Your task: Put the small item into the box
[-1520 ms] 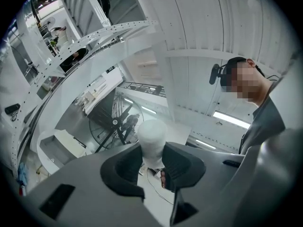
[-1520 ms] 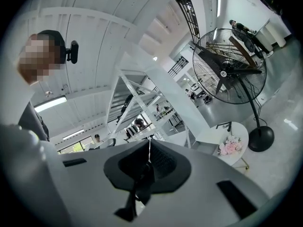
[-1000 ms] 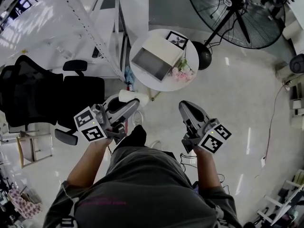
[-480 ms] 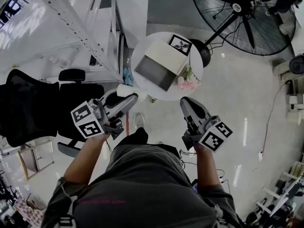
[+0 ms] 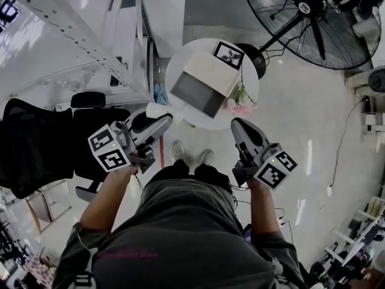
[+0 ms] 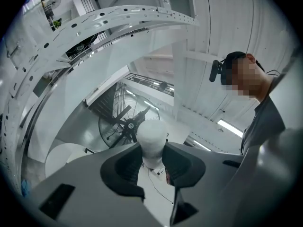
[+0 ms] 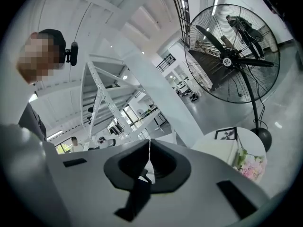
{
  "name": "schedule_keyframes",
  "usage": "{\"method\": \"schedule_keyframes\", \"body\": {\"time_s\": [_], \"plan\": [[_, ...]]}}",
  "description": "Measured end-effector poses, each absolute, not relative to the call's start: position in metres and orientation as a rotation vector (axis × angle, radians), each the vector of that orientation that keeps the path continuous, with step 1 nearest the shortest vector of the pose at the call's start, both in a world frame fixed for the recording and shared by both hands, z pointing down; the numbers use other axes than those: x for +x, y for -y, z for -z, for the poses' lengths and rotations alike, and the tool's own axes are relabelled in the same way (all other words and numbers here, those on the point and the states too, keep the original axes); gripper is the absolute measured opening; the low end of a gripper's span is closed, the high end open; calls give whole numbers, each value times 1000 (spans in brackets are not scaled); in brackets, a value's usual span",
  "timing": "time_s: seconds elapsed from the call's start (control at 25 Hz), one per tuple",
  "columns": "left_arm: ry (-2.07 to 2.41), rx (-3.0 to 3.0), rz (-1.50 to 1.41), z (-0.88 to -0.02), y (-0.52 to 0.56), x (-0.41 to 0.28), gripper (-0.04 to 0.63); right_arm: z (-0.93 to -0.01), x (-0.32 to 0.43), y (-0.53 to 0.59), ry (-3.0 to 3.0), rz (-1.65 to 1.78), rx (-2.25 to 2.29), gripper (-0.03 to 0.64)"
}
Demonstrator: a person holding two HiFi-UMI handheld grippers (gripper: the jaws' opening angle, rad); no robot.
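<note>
My left gripper (image 5: 161, 120) is shut on a small white item with a rounded top (image 5: 154, 112), held level just short of the round white table (image 5: 180, 65). In the left gripper view the white item (image 6: 151, 140) sits pinched between the two dark pads, with the left gripper (image 6: 152, 151) closed round it. On the table stands the open box (image 5: 201, 88), grey inside, its pale lid tipped back. My right gripper (image 5: 237, 125) hangs beside the table's near edge, shut and holding nothing. In its own view the right gripper (image 7: 149, 148) has its jaws touching, and the box (image 7: 218, 151) lies ahead to the right.
A framed picture (image 5: 228, 54) and pink flowers (image 5: 240, 104) share the table. A big black floor fan (image 5: 313, 14) stands at the right rear. A black office chair (image 5: 42, 137) and a white metal rack (image 5: 66, 29) crowd the left. My shoes (image 5: 191, 155) are just under the table's edge.
I have walked toward the table. Both grippers have come nearer its near edge, the left still carrying the white item. My shoes have come into sight.
</note>
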State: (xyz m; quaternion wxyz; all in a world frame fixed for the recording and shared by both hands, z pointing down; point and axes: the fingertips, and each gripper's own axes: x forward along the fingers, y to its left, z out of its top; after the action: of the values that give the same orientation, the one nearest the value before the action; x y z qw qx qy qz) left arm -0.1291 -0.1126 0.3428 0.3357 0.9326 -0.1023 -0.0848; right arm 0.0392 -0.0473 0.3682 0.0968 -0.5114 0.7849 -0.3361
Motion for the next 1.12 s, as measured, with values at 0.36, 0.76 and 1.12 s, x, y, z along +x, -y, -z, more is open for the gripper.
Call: {"method": "schedule_keyframes", "body": {"time_s": [0.36, 0.76, 1.12], "plan": [[338, 2415, 166, -363, 138, -112, 137, -382, 57, 80, -2349, 1039, -1468, 23], [498, 2367, 28, -414, 170, -61, 138, -413, 102, 121, -2435, 1123, -1353, 23], [569, 2439, -300, -496, 191, -18, 137, -450, 144, 148, -2464, 1215, -1292, 23]]}}
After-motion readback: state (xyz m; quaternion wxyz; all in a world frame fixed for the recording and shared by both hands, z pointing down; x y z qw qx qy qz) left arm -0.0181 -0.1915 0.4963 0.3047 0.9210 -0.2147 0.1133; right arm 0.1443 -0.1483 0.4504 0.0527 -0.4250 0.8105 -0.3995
